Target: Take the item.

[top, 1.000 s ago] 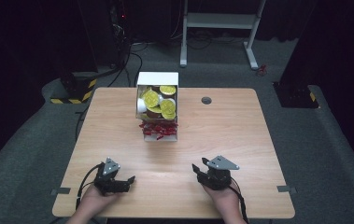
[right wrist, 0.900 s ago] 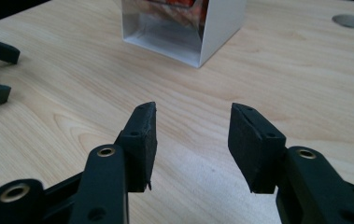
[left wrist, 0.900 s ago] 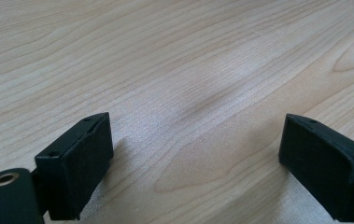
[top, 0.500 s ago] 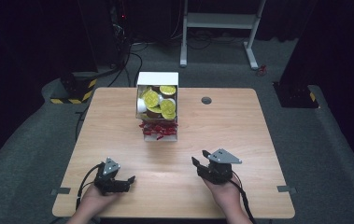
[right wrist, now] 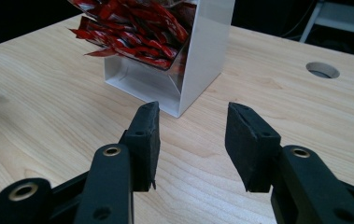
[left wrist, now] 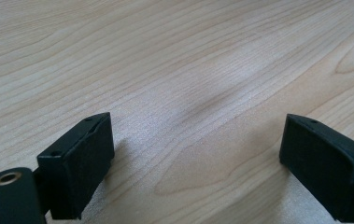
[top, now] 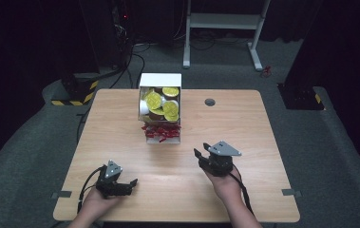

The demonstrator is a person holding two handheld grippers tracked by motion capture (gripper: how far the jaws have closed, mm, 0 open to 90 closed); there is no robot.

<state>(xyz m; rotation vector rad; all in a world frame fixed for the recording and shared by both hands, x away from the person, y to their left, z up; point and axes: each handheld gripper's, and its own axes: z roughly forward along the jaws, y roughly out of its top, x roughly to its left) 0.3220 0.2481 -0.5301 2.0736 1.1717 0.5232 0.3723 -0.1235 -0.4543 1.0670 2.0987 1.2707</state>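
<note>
red packets: task item; heap spills out the low front opening of the white dispenser box, mid-table, far side from the person. Right gripper view shows them just ahead of the jaws, not touched yet.
round pods: yellow-lidded, stacked in the box's upper bin, above the packets.
right gripper: w/ jaws partly apart & empty; they've just been closing a bit, nothing between them. Aimed at box front, near it.
left gripper: released, jaws wide, empty; low over bare table at near left, well apart from box.
risk 1: packets are thin, slick & tangled, so a pinch prob. grabs several or drags the heap out onto the table.
risk 2: box looks light; a jaw hitting its wall could shove or tip it, since left isn't bracing it.
risk 3: jaws maybe too narrow for a sideways packet; tip could just push it back in.
writing: none legible; packets too small/blurred, lids' print unreadable, box plain white.
</note>
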